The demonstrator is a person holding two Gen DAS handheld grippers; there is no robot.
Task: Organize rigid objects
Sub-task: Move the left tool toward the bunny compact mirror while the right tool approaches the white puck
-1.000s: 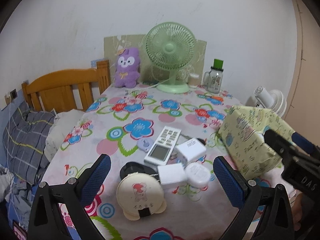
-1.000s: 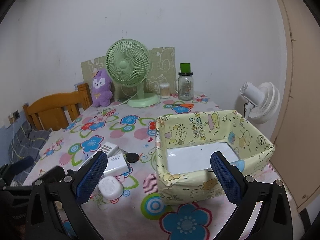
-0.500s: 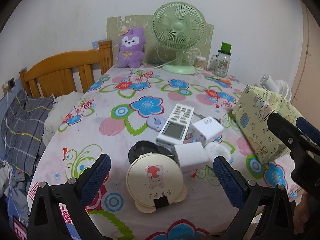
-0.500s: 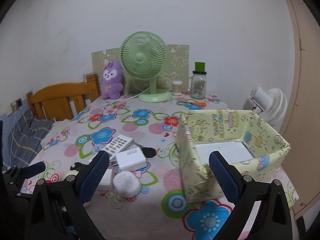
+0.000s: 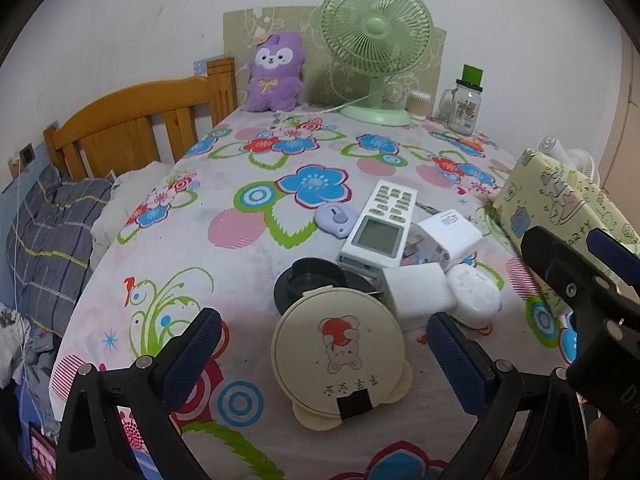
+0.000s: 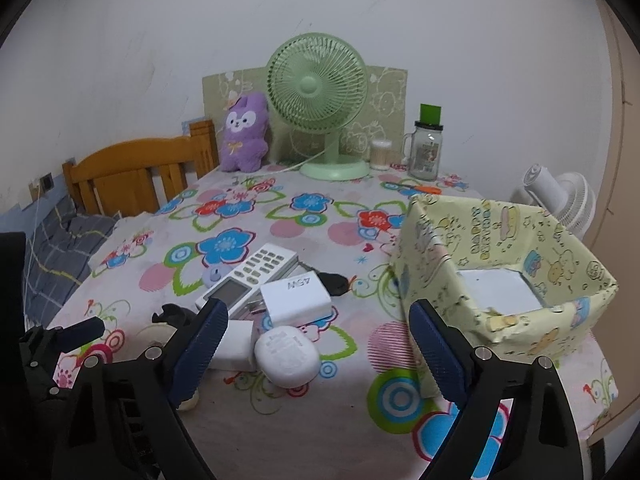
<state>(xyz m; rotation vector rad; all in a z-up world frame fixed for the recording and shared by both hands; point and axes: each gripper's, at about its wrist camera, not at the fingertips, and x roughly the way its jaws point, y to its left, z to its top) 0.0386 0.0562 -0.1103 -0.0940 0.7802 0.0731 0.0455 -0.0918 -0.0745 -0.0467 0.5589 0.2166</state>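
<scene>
A cluster of small items lies on the flowered tablecloth (image 5: pixel 240 264): a round cream case with a bear picture (image 5: pixel 340 356), a black round piece (image 5: pixel 312 280), a white remote (image 5: pixel 380 224), a white charger (image 5: pixel 448 236), a white block (image 5: pixel 420 292) and a white oval case (image 5: pixel 474 292). My left gripper (image 5: pixel 320 328) is open, hanging just in front of the cream case. My right gripper (image 6: pixel 316 312) hovers over the oval case (image 6: pixel 288 356) and charger (image 6: pixel 296 296); its jaws are closing, touching nothing. The yellow paper box (image 6: pixel 500 248) stands to its right, open at the top.
A green fan (image 6: pixel 320 92), a purple plush (image 6: pixel 244 136), a glass jar with a green lid (image 6: pixel 426 148) and orange scissors (image 6: pixel 424 189) stand at the table's far end. A white floor fan (image 6: pixel 560 196) is beyond the right edge. A wooden headboard (image 5: pixel 132 132) and bedding are at the left.
The left gripper has sunk and come closer to the cream case. The right gripper has swung left from the yellow box toward the cluster, and its jaws have narrowed a little.
</scene>
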